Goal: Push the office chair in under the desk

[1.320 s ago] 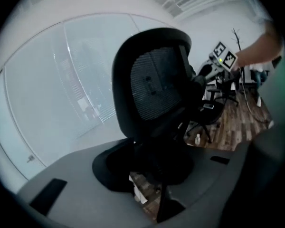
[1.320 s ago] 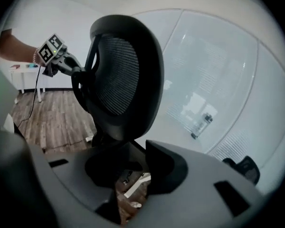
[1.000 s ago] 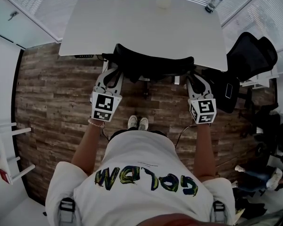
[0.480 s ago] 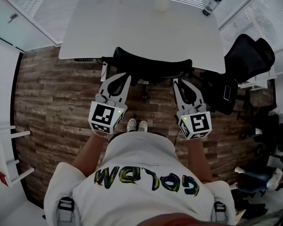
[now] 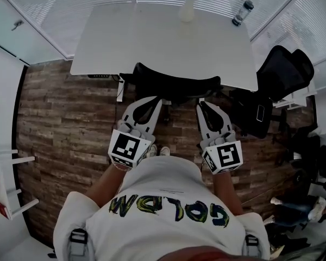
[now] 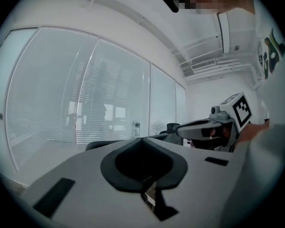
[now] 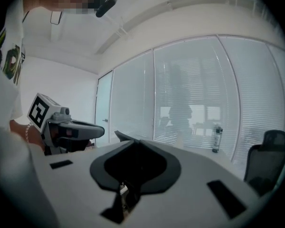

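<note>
The office chair (image 5: 176, 83) sits tucked in at the near edge of the white desk (image 5: 152, 37), its seat under the top and only the black backrest showing just outside that edge. Both grippers are held clear of it, side by side over the wooden floor (image 5: 60, 113), touching nothing. The left gripper (image 5: 155, 100) has its jaws pressed together and holds nothing. The right gripper (image 5: 202, 105) has just been closing its jaws, which look to meet at the tips, with nothing between them. A bottle (image 5: 240, 12) stands at the desk's far right corner. A second black chair (image 5: 285, 72) stands off the desk's right edge.
</note>
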`<state>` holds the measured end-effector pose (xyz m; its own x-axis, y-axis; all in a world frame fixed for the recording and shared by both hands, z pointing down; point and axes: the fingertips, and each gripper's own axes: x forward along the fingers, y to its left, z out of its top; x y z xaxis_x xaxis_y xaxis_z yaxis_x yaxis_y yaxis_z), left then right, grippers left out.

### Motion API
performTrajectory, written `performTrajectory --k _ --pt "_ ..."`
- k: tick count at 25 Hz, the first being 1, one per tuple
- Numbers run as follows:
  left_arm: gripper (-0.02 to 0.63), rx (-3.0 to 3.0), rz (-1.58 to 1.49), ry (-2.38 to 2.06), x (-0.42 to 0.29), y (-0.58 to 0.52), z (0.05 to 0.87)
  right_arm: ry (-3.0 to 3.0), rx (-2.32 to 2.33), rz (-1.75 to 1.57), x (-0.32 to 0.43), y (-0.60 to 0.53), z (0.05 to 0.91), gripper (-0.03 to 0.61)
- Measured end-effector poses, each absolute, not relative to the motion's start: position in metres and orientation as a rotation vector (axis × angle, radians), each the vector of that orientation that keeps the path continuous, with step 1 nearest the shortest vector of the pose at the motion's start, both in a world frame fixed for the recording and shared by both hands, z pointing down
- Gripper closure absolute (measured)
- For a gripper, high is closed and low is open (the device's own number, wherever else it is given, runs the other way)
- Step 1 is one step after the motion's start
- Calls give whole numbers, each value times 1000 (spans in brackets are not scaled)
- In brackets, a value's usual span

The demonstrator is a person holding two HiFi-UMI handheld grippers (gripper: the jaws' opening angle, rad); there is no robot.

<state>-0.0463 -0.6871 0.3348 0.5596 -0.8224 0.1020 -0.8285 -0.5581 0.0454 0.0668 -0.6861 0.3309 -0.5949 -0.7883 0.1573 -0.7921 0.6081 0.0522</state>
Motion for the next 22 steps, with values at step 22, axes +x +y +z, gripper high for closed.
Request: performTrajectory --k 22 --pt "603 2690 60 -1427 -50 -691 325 -2703 1273 6 38 -682 315 546"
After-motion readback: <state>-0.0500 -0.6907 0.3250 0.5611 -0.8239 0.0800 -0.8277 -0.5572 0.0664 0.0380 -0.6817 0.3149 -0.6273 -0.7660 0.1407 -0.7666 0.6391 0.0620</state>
